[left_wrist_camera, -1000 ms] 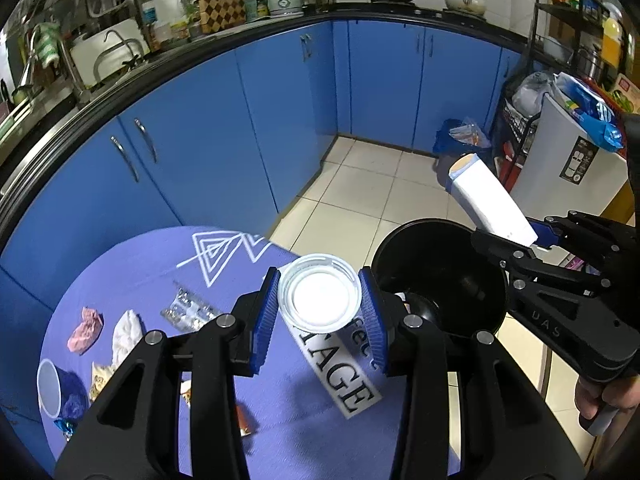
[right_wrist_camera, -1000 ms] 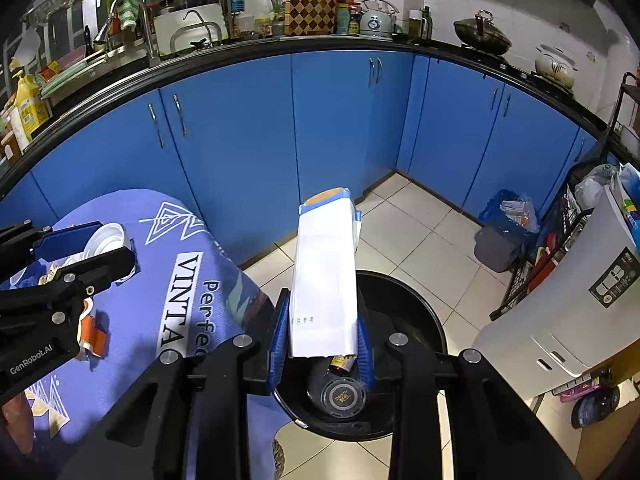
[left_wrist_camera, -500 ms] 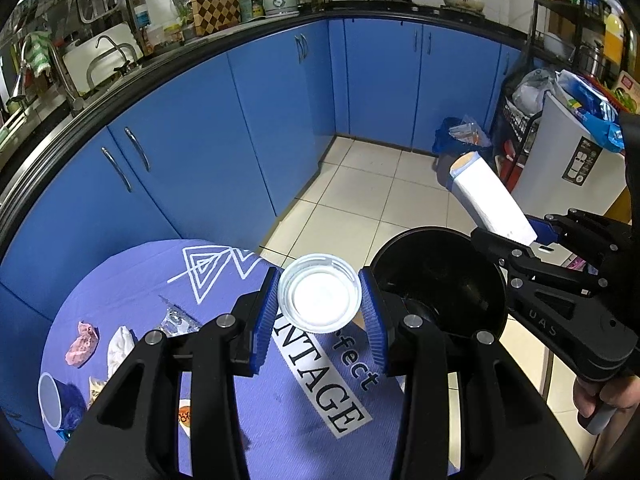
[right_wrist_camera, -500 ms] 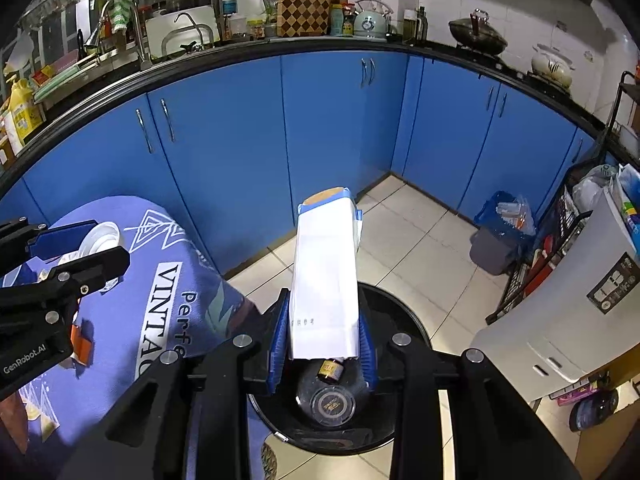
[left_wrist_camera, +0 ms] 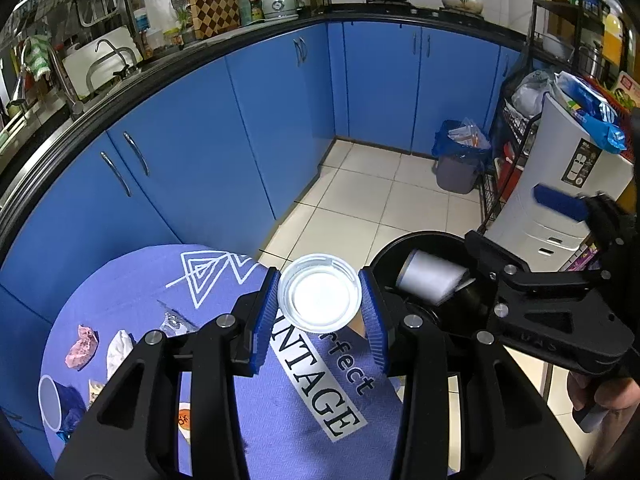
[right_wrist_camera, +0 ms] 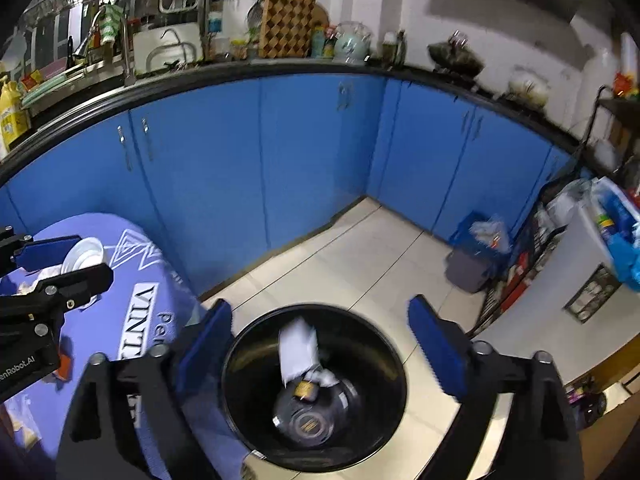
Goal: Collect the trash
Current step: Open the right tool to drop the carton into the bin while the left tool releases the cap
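Carton (right_wrist_camera: 298,346): falling into bin (right_wrist_camera: 240,344), right tool (right_wrist_camera: 320,330) opening, empty.
Next: left tool (left_wrist_camera: 320,308) grips cup (left_wrist_camera: 319,298); carry it toward 3 o'clock over bin.

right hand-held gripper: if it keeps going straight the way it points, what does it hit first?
Most likely the black trash bin. The right hand-held gripper points down into its mouth, jaws opening with nothing between them, so it would probably meet the white carton inside first. Depth is unclear through the fisheye.
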`<state>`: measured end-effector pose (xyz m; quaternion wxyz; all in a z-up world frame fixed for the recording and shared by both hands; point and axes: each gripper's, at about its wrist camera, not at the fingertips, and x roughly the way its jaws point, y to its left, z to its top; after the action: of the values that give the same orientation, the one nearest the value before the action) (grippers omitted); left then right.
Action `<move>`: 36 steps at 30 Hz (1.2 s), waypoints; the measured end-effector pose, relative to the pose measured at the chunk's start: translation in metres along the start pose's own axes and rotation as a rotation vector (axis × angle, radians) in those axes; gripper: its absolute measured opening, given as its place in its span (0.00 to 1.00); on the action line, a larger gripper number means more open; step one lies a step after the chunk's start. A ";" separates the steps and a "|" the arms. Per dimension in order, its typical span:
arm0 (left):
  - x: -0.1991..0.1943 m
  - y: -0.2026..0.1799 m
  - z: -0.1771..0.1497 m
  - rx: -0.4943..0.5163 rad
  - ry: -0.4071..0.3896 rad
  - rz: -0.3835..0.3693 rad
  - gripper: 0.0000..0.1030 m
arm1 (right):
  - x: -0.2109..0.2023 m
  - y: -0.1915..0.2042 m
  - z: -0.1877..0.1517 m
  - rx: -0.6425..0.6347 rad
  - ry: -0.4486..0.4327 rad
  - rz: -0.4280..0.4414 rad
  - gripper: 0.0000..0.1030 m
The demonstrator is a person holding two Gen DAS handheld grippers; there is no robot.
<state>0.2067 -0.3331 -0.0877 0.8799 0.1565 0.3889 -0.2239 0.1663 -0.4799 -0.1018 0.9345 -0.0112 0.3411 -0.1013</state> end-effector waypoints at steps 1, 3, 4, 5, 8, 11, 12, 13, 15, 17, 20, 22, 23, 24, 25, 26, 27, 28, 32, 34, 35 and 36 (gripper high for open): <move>0.000 -0.001 0.000 0.000 0.001 0.000 0.40 | -0.002 0.000 0.000 -0.007 -0.006 -0.014 0.87; 0.001 -0.002 0.000 0.002 0.005 -0.004 0.40 | -0.002 0.000 0.000 -0.010 -0.003 -0.030 0.87; 0.001 -0.003 0.000 0.004 0.006 -0.006 0.40 | -0.001 -0.001 -0.001 -0.011 0.000 -0.031 0.87; 0.001 -0.004 0.000 0.005 0.006 -0.006 0.40 | -0.001 -0.002 -0.001 -0.010 0.001 -0.031 0.87; 0.000 -0.008 0.000 0.014 0.004 -0.008 0.40 | -0.001 -0.006 -0.003 -0.002 0.006 -0.035 0.87; 0.001 -0.012 0.002 0.020 0.005 -0.014 0.40 | -0.001 -0.009 -0.005 0.003 0.009 -0.039 0.87; 0.002 -0.014 0.002 0.023 0.005 -0.016 0.40 | -0.001 -0.010 -0.005 0.005 0.010 -0.040 0.87; 0.002 -0.016 0.003 0.027 0.006 -0.017 0.40 | -0.002 -0.012 -0.006 0.006 0.010 -0.042 0.87; 0.003 -0.020 0.004 0.035 0.006 -0.021 0.40 | -0.003 -0.015 -0.008 0.009 0.009 -0.048 0.87; 0.004 -0.026 0.006 0.043 0.007 -0.027 0.40 | -0.004 -0.020 -0.009 0.018 0.010 -0.052 0.87; 0.005 -0.035 0.009 0.060 0.003 -0.035 0.40 | -0.003 -0.028 -0.012 0.028 0.016 -0.063 0.87; 0.007 -0.042 0.011 0.069 0.005 -0.045 0.40 | -0.003 -0.033 -0.014 0.033 0.021 -0.070 0.87; 0.008 -0.044 0.012 0.074 0.006 -0.048 0.40 | -0.003 -0.035 -0.015 0.036 0.022 -0.073 0.87; 0.009 -0.048 0.013 0.080 0.008 -0.050 0.40 | -0.003 -0.037 -0.016 0.039 0.022 -0.076 0.87; 0.010 -0.050 0.013 0.083 0.008 -0.052 0.40 | -0.003 -0.039 -0.017 0.042 0.022 -0.078 0.87; 0.011 -0.053 0.014 0.087 0.009 -0.055 0.40 | -0.004 -0.043 -0.018 0.048 0.021 -0.080 0.87; 0.012 -0.057 0.016 0.092 0.011 -0.061 0.40 | -0.004 -0.045 -0.019 0.052 0.021 -0.081 0.87; 0.013 -0.060 0.017 0.096 0.012 -0.064 0.40 | -0.004 -0.048 -0.020 0.059 0.021 -0.083 0.87; 0.015 -0.072 0.022 0.116 0.011 -0.070 0.40 | -0.003 -0.060 -0.026 0.086 0.022 -0.087 0.87; 0.017 -0.078 0.025 0.129 0.009 -0.069 0.40 | -0.002 -0.065 -0.029 0.100 0.030 -0.086 0.87; 0.017 -0.080 0.026 0.134 0.008 -0.067 0.40 | 0.000 -0.067 -0.031 0.106 0.036 -0.085 0.87; 0.017 -0.081 0.027 0.137 0.003 -0.063 0.41 | 0.000 -0.068 -0.033 0.107 0.038 -0.086 0.87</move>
<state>0.1916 -0.4191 -0.0913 0.8589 0.2042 0.3788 -0.2775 0.1326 -0.5449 -0.1208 0.9218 0.0261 0.3520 -0.1600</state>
